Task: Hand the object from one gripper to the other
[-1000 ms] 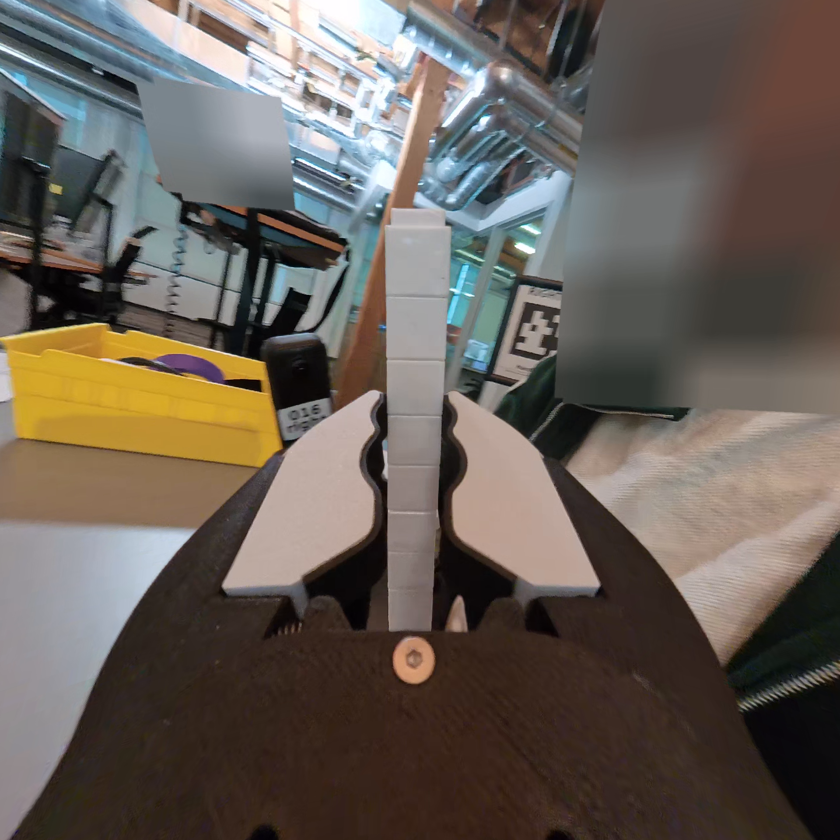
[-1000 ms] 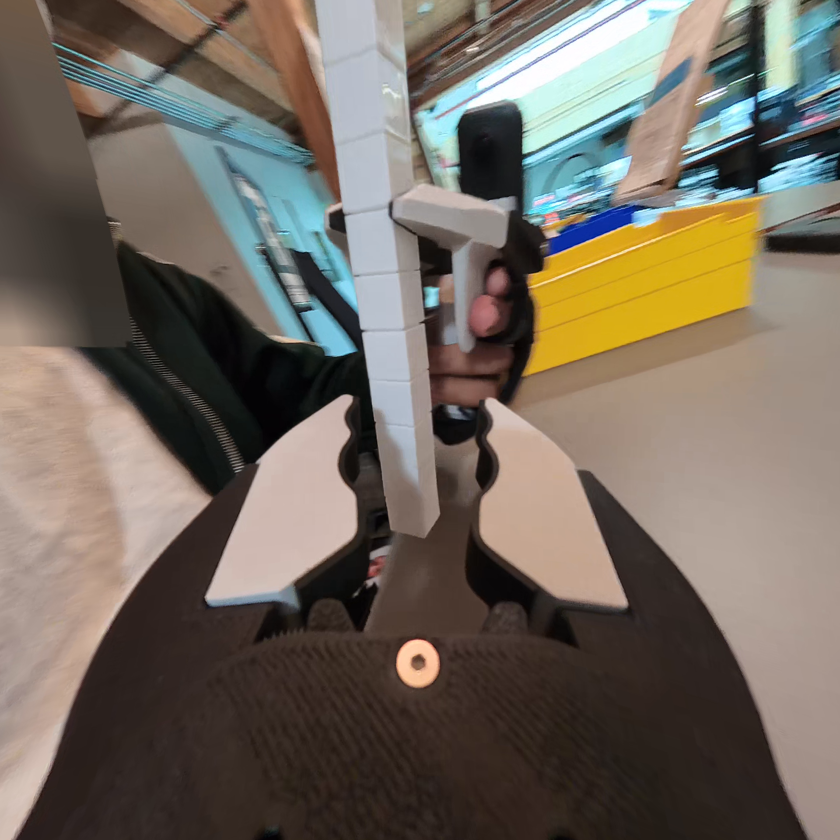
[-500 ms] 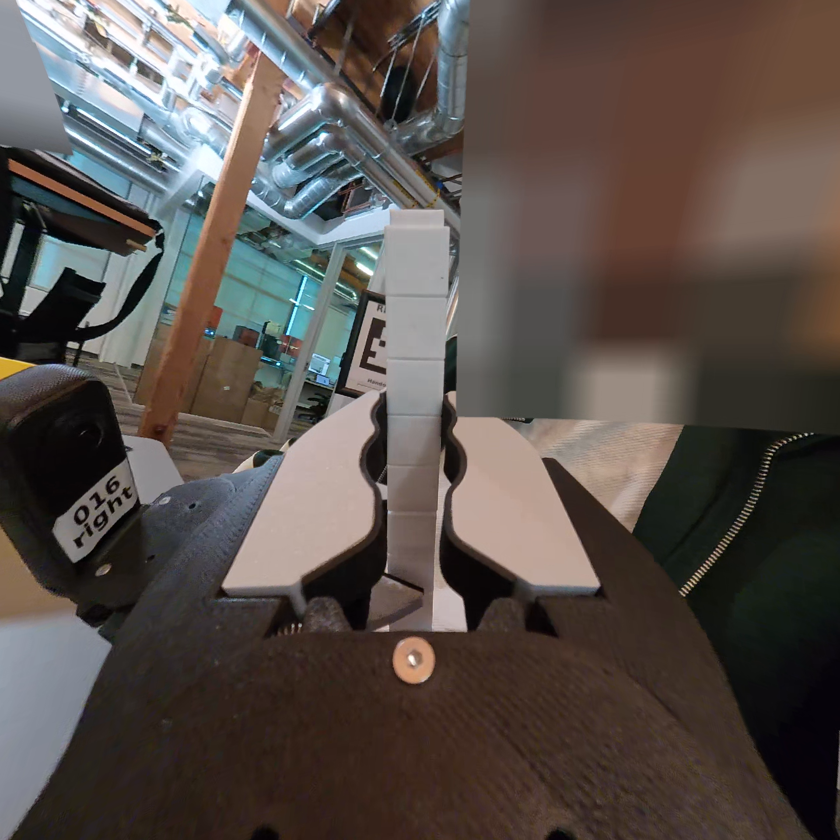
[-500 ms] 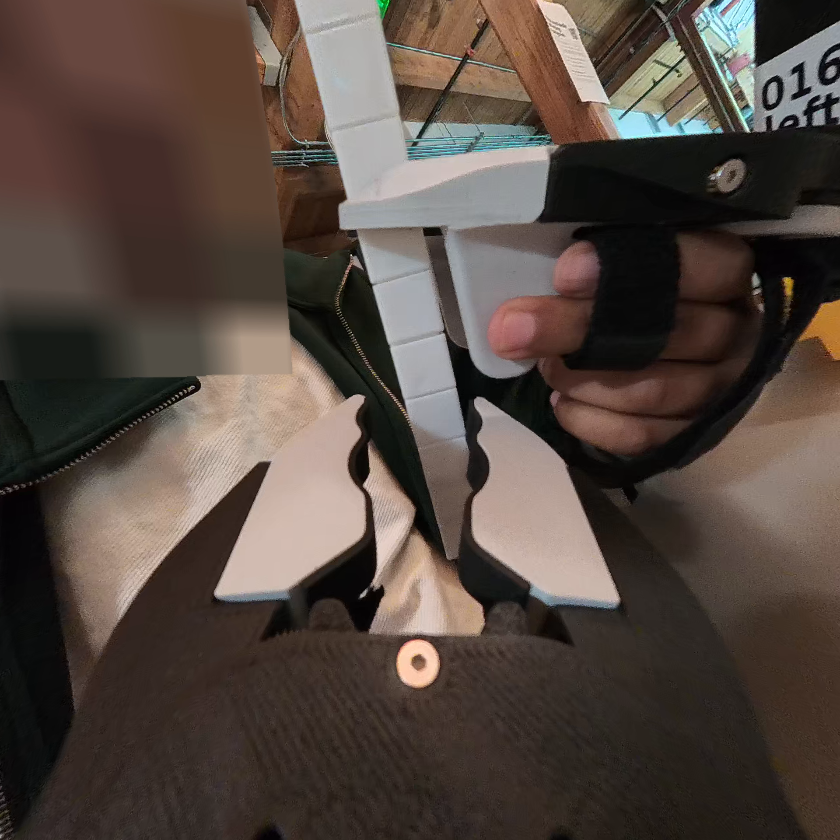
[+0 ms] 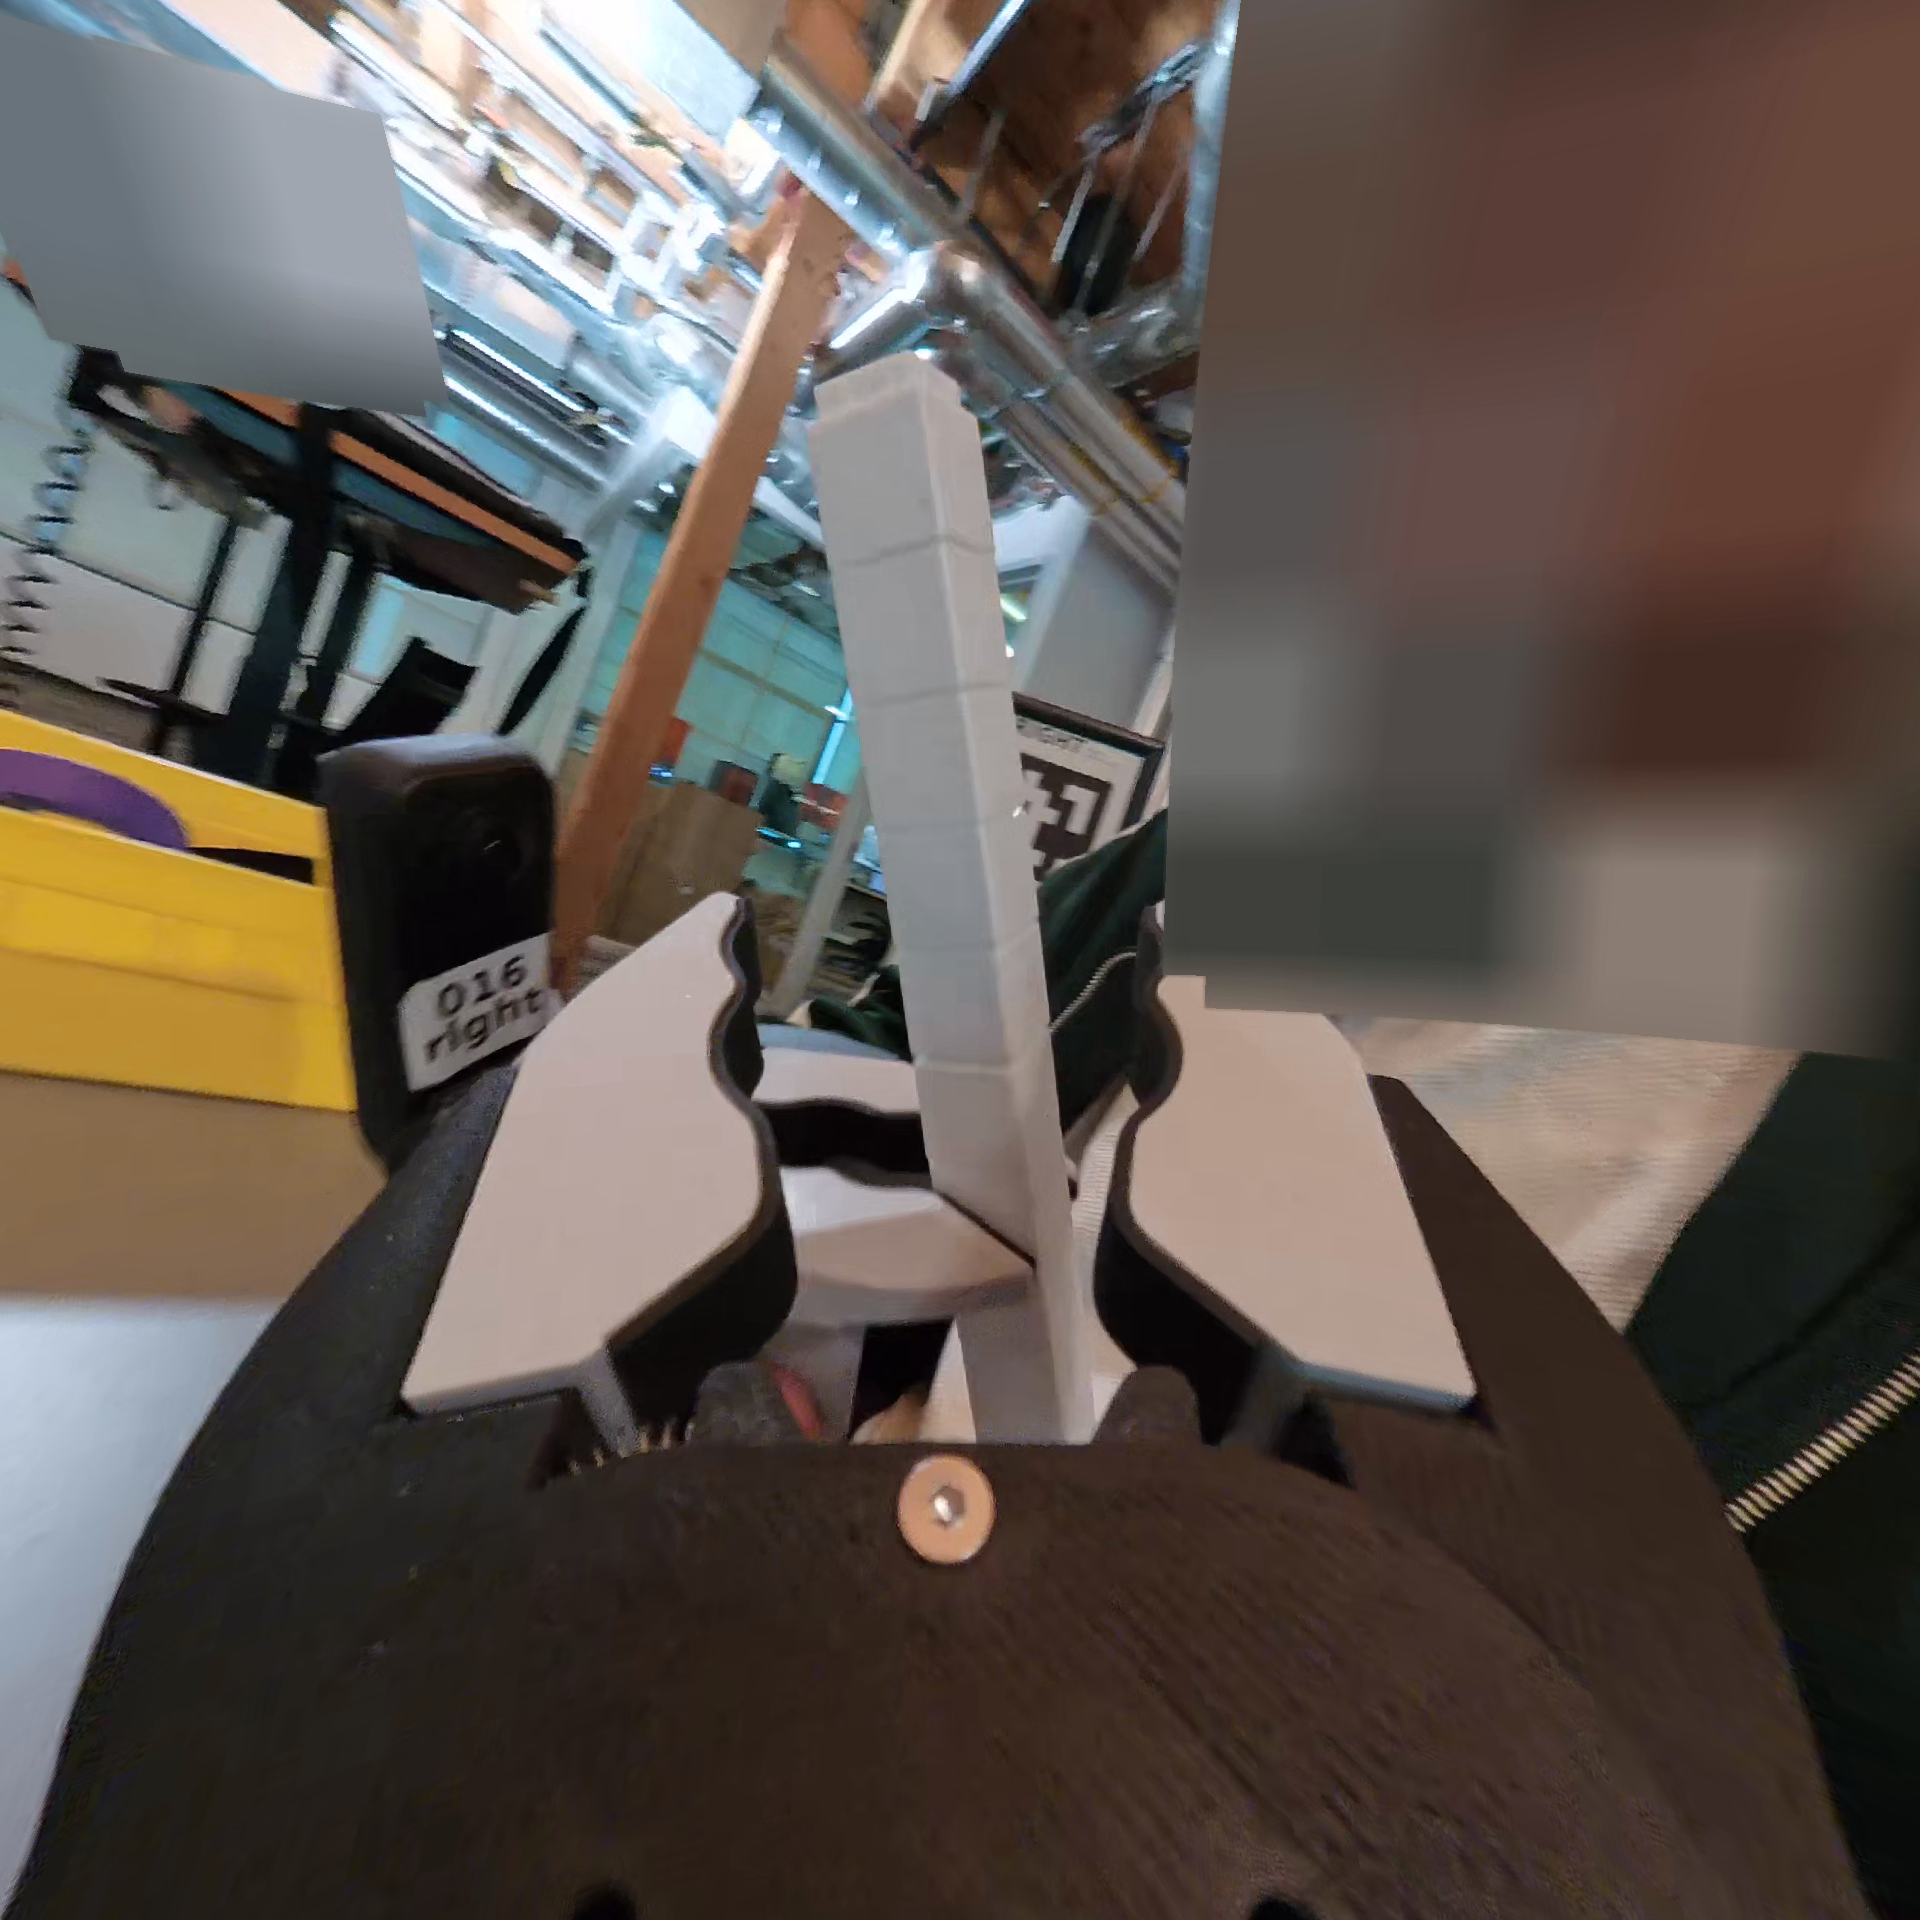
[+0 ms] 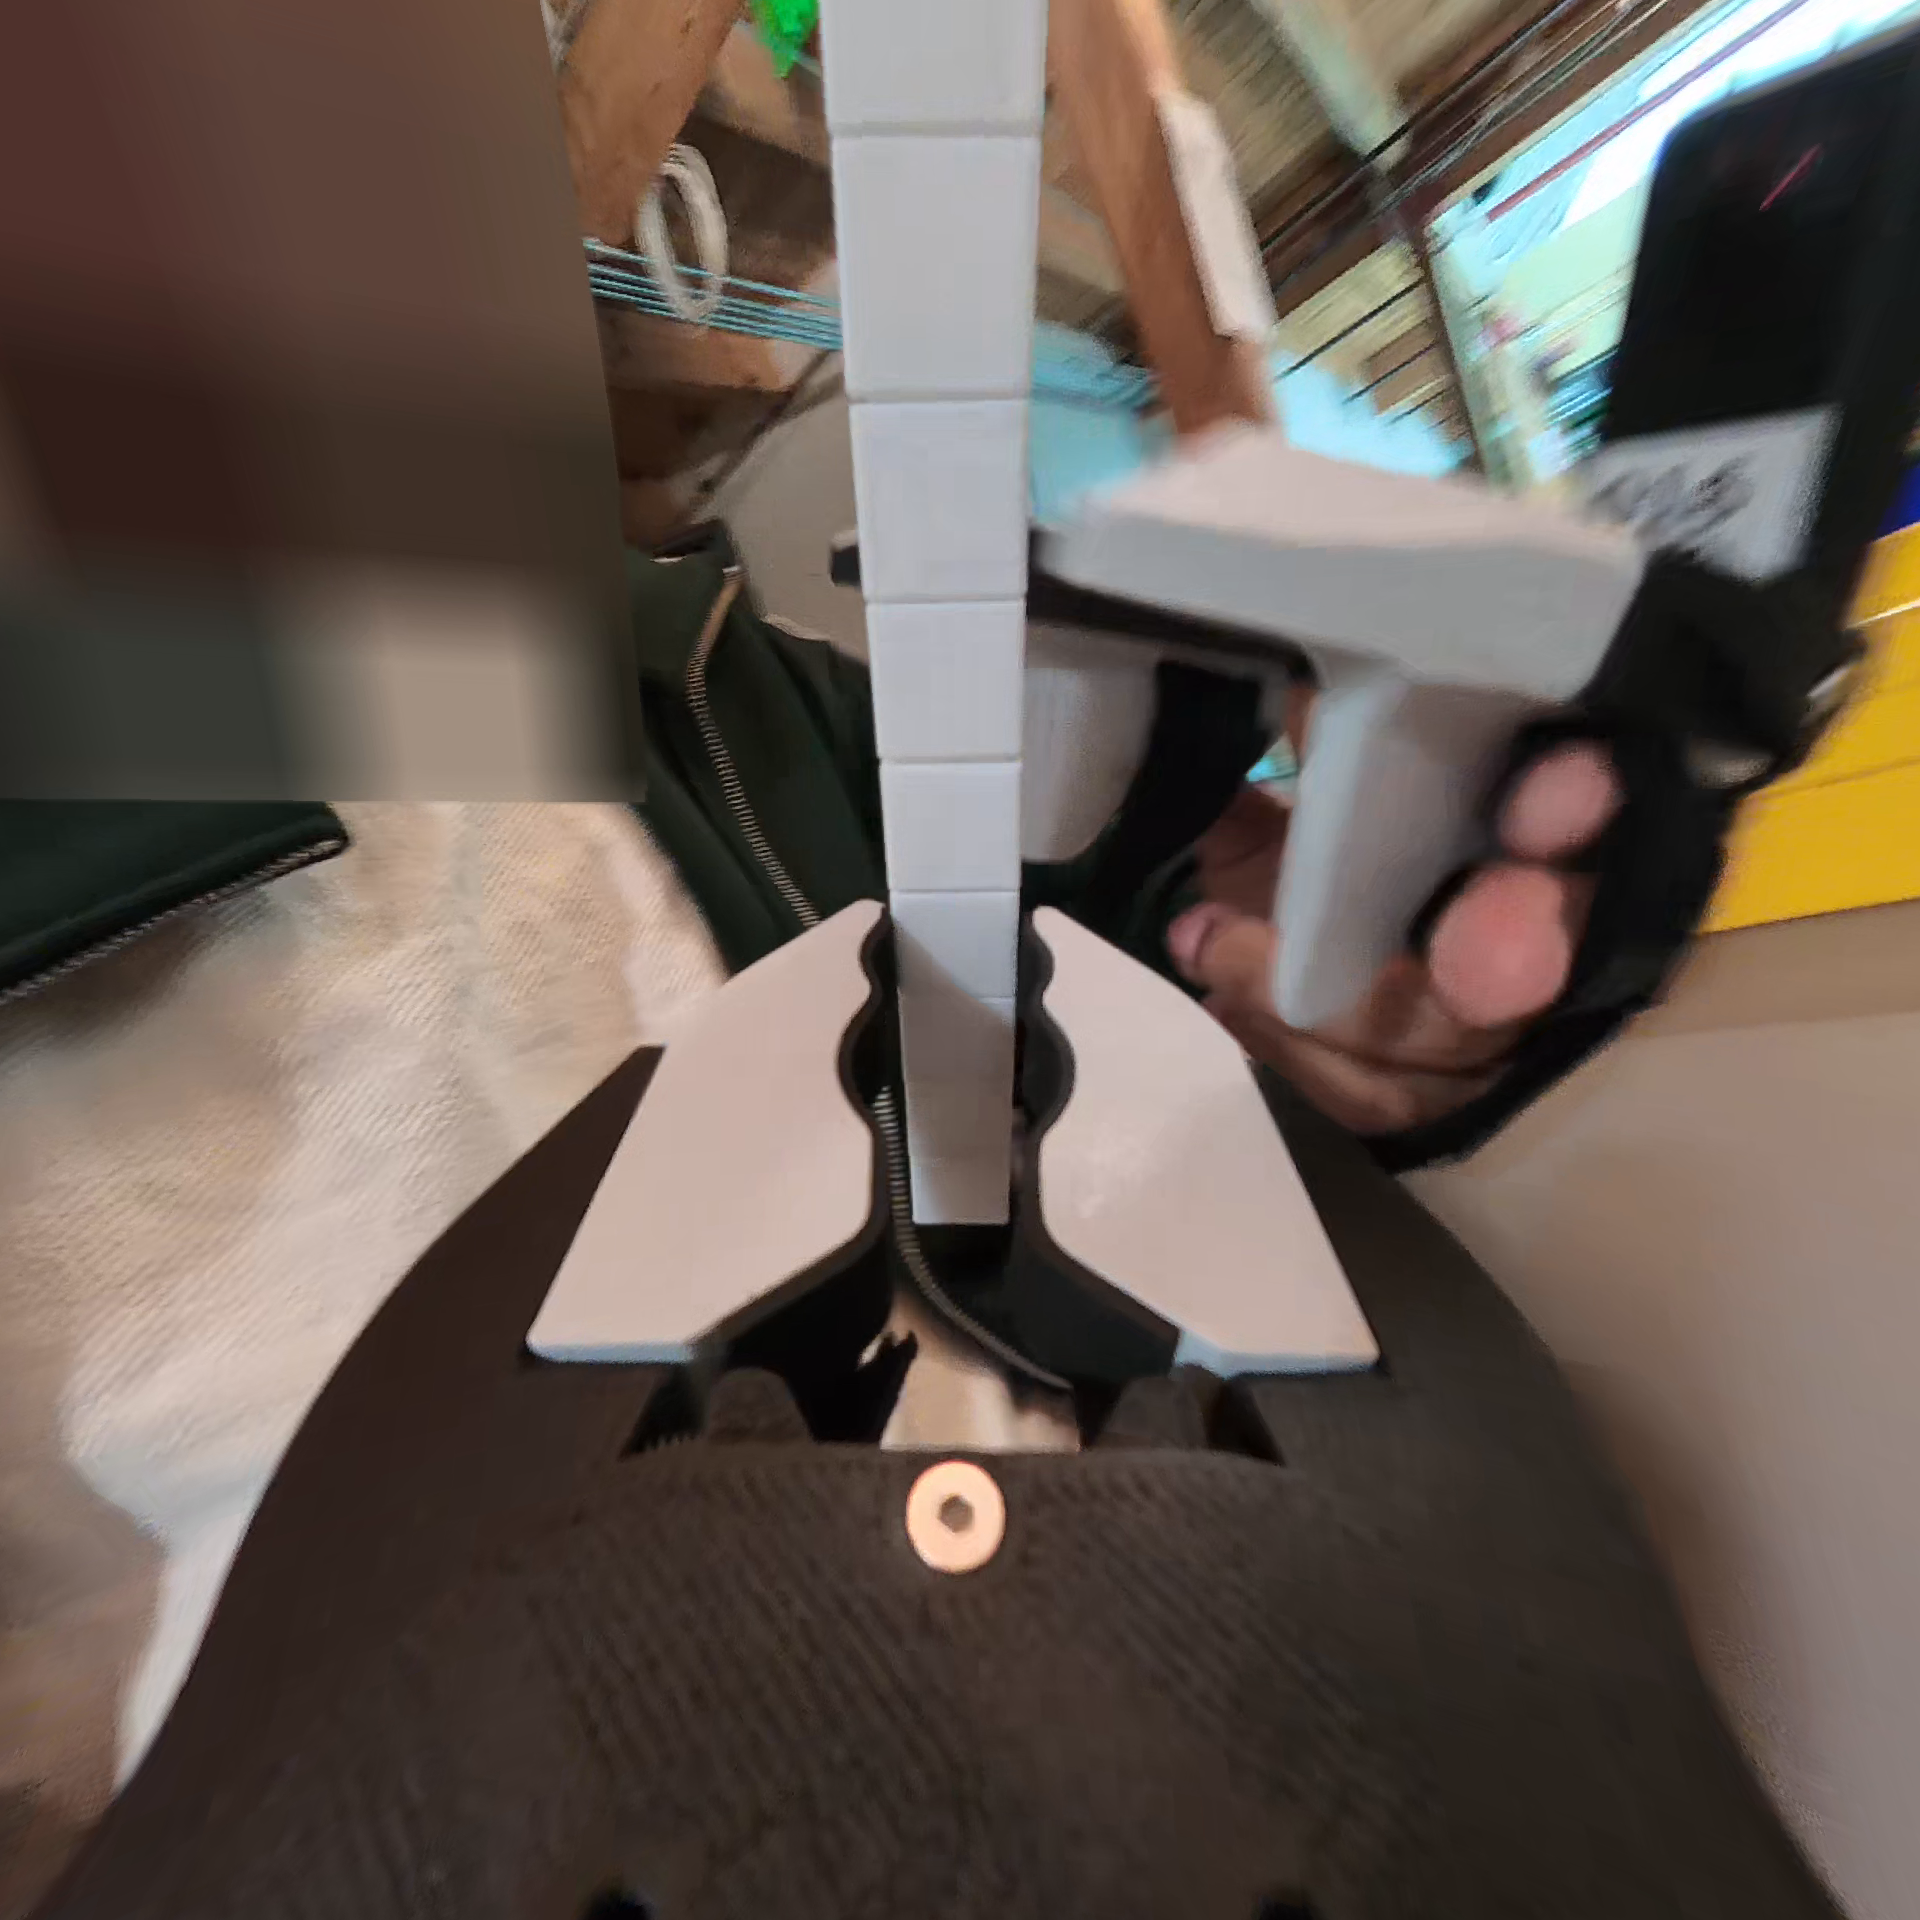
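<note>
A long white segmented bar stands tilted between my left gripper's wide-open fingers without touching them. Below it, the right gripper's white fingers clamp the bar's lower part. In the right wrist view my right gripper is shut on the bar's bottom end, and the bar rises upright out of the top of the frame. The left gripper's fingers are just right of the bar, held by a hand.
A yellow bin stands on the grey table at the left; it also shows in the right wrist view. The person's white shirt and dark green jacket are close behind the grippers. A wooden post rises behind. Tip to tip, the grippers are about 6 cm apart.
My left gripper has opened and let go of the bar. My right gripper, open before, has closed on the bar's lower end. The bar now leans in the left wrist view.
</note>
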